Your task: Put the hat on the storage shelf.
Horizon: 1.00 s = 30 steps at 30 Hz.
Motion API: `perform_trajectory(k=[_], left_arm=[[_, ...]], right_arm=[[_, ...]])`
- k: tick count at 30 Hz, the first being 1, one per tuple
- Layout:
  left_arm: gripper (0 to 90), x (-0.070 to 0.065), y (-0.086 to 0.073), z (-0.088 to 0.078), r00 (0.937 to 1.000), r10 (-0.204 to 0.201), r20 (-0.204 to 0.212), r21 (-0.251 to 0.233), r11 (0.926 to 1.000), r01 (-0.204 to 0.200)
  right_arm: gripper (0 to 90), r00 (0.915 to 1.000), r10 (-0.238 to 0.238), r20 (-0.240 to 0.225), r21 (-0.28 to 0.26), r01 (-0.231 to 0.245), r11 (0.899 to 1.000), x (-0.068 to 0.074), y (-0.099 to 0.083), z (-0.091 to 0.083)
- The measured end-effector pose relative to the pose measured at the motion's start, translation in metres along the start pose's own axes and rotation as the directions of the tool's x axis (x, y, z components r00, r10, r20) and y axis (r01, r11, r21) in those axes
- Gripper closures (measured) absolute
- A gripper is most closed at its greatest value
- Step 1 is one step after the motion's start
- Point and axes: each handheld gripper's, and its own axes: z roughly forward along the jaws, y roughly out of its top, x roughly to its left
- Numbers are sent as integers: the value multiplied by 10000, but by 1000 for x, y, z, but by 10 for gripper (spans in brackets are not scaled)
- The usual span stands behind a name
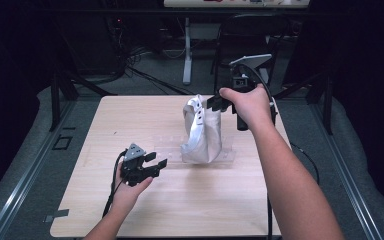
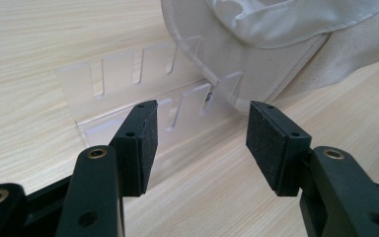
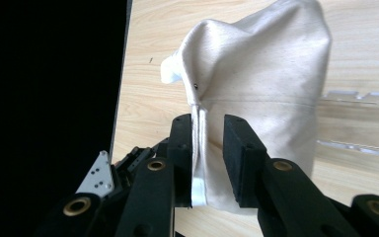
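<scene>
My right gripper (image 1: 219, 102) is up over the far right part of the table (image 1: 100, 210). In the right gripper view the edge of the white cloth cap (image 3: 266, 84) sits between its jaws. One pad touches the cloth, but there is a small gap on the other side, so I cannot tell if it is squeezing tight.

The cap (image 1: 200, 131) hangs down near the middle of the table, a bit toward the far right. Its bottom rests on a clear plastic rack (image 2: 143, 94) with slots.

My left gripper (image 1: 150, 162) is low, nearer my edge of the table and left of the cap. Its jaws are spread wide with nothing in them, pointing at the rack and the cap.

I think the cap is light and soft. It will flop and fold. The sewn edge looks like the best place to pinch. The rack looks thin, stiff and a bit slippery
</scene>
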Motion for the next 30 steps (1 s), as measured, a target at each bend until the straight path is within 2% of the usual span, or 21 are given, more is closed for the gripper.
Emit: perform_trajectory(k=[4, 12, 18, 20, 24, 30], left_arm=[[462, 1, 1, -2, 10000, -71, 51, 0, 10000, 71], [463, 4, 3, -7, 9998, -182, 2, -204, 9996, 182], [462, 8, 3, -9, 9994, -352, -74, -235, 9991, 350], [462, 9, 3, -9, 9994, -335, -86, -266, 9991, 332], [462, 9, 3, -9, 9992, -378, -156, -304, 9988, 373], [460, 10, 3, -9, 9990, -416, -181, -245, 9989, 411]], right_arm=[[736, 9999, -69, 100, -5, 69, 10000, -3, -3, -5], [731, 9997, -139, 187, 164, 136, 9998, -18, -11, -15], [725, 9997, -219, -90, 185, 221, 9996, -24, -17, -23], [721, 9996, -283, -19, 127, 283, 9995, -25, -19, -24], [718, 9992, -346, -190, 128, 348, 9993, -30, -25, -28], [714, 9990, -442, -115, 275, 445, 9986, -43, -38, -31]])
